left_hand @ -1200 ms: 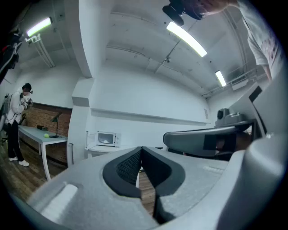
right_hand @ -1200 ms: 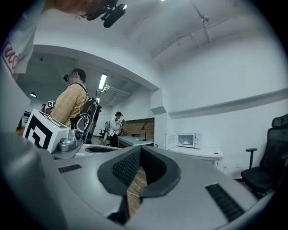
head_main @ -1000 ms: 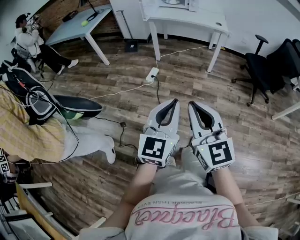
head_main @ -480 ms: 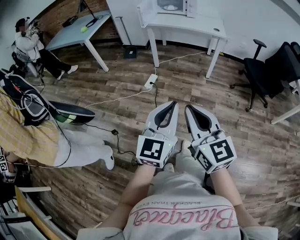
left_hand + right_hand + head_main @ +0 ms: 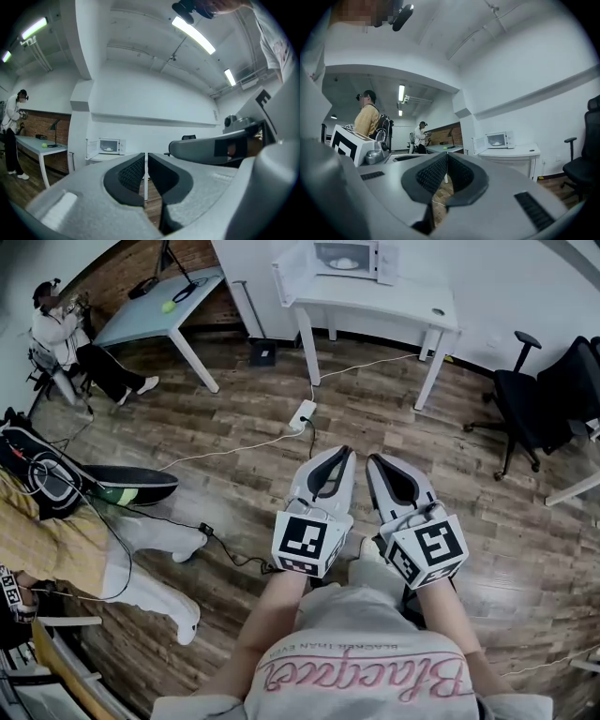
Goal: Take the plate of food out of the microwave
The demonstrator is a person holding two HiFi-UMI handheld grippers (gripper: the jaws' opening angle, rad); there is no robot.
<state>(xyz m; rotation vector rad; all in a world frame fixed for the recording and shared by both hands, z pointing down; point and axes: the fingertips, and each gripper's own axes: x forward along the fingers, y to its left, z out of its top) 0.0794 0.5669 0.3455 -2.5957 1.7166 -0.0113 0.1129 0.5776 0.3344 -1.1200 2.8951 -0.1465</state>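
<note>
Microwave (image 5: 345,257) open on far table (image 5: 394,298), plate (image 5: 344,263) inside; left claw (image 5: 348,452), right claw (image 5: 372,460) both closed, empty.

microwave (image 5: 349,257) top cut off, plate (image 5: 344,263) contents too small

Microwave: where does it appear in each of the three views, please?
Head view: microwave at the top edge, near centre.
Left gripper view: microwave left of centre, door open.
Right gripper view: microwave right of centre.
Shared landmark: the white table under it.
</note>
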